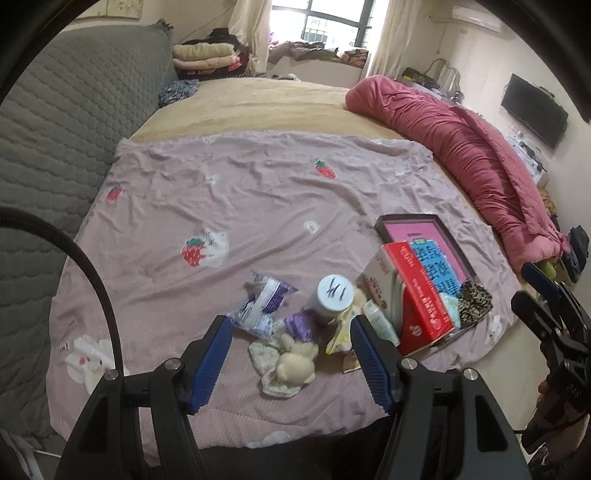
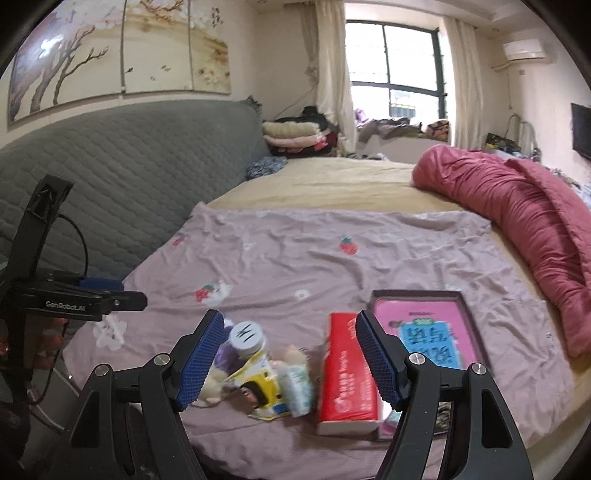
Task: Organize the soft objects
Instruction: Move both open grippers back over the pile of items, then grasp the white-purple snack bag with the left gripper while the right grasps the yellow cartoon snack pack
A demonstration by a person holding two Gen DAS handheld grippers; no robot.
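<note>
Here, nearest the left wrist camera, the left gripper (image 1: 290, 363) stands with its blue pads wide apart and nothing between them, hovering over a small cream plush bear (image 1: 295, 363) that lies on a scrap of patterned cloth (image 1: 266, 355) on the pale purple strawberry-print sheet (image 1: 258, 184). Just past the bear sit a crumpled purple-and-white wrapper (image 1: 260, 302), a bottle with a white marked cap (image 1: 333, 293), a yellow packet (image 2: 258, 384) and a small pale tube (image 1: 378, 319), all bunched together. The right gripper (image 2: 290, 363) is likewise spread wide and empty, poised above this same cluster; in its view the bottle (image 2: 246, 336) is beside its left pad and a red box (image 2: 345, 373) leans by its right pad. The red box rests against a dark-framed tray (image 1: 384, 225) with a pink inside, which also holds a blue-lettered book (image 1: 441, 266) and a leopard-print soft item (image 1: 474, 301). Farther off, a rolled red quilt (image 1: 461, 151) lies along the right side of the bed, a grey quilted headboard (image 1: 74, 110) runs along the left, and folded blankets (image 1: 205, 57) are stacked near the window (image 1: 332, 22).
</note>
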